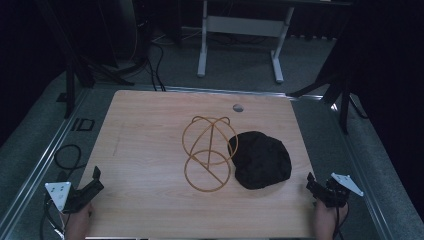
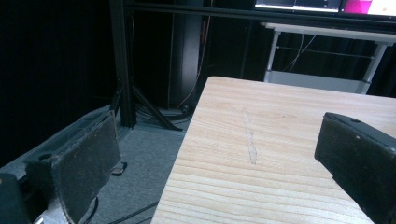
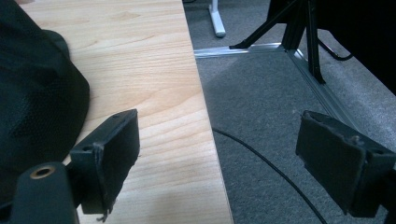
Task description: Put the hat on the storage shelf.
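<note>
Still idle: left gripper (image 1: 95,179) and right gripper (image 1: 311,182) both gape wide, empty, at the table's (image 1: 150,125) near corners. Black cloth (image 1: 261,159) touches the wire frame's (image 1: 208,152) right side; snatching it risks snagging, toppling the frame.

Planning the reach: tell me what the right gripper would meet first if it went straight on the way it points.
Probably nothing on the table: the right gripper, jaws open, straddles the table edge. The black cloth lies off to its left, carpet floor ahead. Depth is uncertain.
</note>
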{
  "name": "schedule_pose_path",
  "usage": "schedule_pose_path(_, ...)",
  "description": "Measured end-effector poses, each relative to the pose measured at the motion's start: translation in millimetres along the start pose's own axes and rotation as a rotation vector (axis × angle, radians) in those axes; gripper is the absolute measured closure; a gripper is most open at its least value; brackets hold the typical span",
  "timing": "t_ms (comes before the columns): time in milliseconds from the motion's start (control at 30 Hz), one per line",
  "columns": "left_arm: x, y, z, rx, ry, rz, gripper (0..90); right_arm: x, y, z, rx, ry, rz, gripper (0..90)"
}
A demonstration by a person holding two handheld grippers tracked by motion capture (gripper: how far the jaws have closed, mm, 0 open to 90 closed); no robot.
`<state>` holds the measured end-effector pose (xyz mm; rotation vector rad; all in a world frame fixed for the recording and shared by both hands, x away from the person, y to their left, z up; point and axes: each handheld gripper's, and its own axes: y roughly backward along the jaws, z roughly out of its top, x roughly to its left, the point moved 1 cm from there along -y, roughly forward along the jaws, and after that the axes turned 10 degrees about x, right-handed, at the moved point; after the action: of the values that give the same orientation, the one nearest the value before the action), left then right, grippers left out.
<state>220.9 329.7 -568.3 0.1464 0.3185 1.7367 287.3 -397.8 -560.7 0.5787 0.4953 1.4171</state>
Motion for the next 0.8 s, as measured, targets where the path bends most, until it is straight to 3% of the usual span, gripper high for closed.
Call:
schedule_pose_path(300, -0.5, -0.2, 0.1, 0.002, -0.005, 0.000, 0.5, -1.4, -1.1, 0.7, 0.009, -0.010, 0.008, 13.3)
schedule_pose_path(467, -0.6, -0.5, 0.2, 0.002, -0.006, -0.003, 0.5, 0.1, -0.8, 2.5, 0.015, 0.018, 0.022, 12.9)
schedule_pose_path(533, -0.5, -0.5, 0.2, 0.002, -0.007, -0.004, 0.5, -0.4, 0.7, 4.5, 0.023, 0.008, 0.036, 12.9)
schedule_pose_path(567, -0.5, -0.5, 0.2, 0.003, -0.008, -0.007, 0.5, -2.6, 11.2, 13.4, 0.002, -0.033, 0.099, 13.1)
schedule_pose_path(733, -0.5, -0.3, 0.2, 0.002, -0.009, -0.010, 0.5, 6.1, 32.6, 37.5, -0.032, 0.027, 0.131, 12.9)
schedule_pose_path(767, -0.5, -0.4, 0.2, 0.003, -0.010, -0.012, 0.5, 12.4, 41.8, 50.0, -0.039, 0.061, 0.164, 12.8)
schedule_pose_path(800, -0.4, -0.4, 0.2, 0.004, -0.010, -0.014, 0.5, 16.0, 46.0, 55.6, -0.043, 0.081, 0.163, 12.8)
